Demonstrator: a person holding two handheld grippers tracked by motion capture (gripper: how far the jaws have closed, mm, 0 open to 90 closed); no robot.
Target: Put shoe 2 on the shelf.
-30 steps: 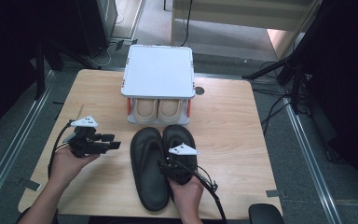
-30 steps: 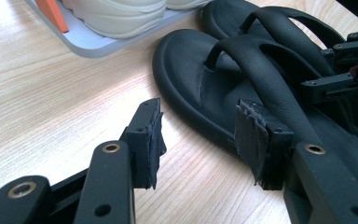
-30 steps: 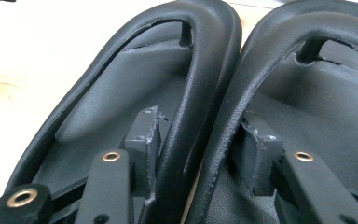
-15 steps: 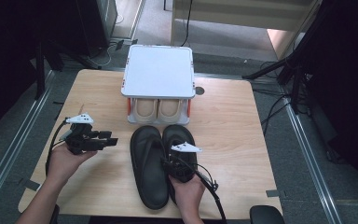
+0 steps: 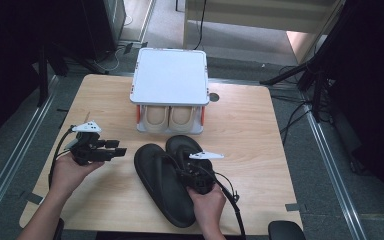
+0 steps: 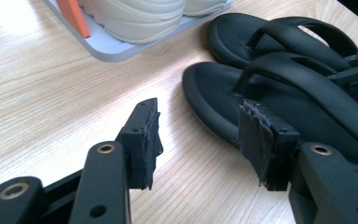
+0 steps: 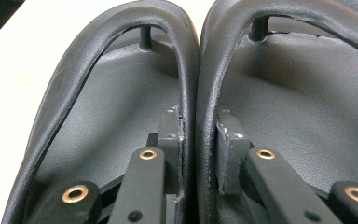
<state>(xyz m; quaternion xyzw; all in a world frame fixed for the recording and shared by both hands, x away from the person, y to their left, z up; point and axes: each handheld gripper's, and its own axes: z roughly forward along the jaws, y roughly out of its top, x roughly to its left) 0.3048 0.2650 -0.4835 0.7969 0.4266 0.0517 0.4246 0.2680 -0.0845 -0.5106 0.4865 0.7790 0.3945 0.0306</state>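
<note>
Now: two black sandals (image 5: 169, 181) lie side by side on the near middle of the desk (image 5: 260, 130), toes toward the white shoe rack (image 5: 170, 80) at the far side. Right gripper (image 7: 198, 154) has just been closing; its jaws pinch the two touching inner straps (image 7: 196, 93) together, one strap per pad. Left gripper (image 6: 198, 140) hovers spread and empty, near left of the sandals, its jaws having just eased wider. Judgement: squeeze both straps fully before lifting, or one sandal may slip. Lift level; keep toes pointed at the rack.
</note>
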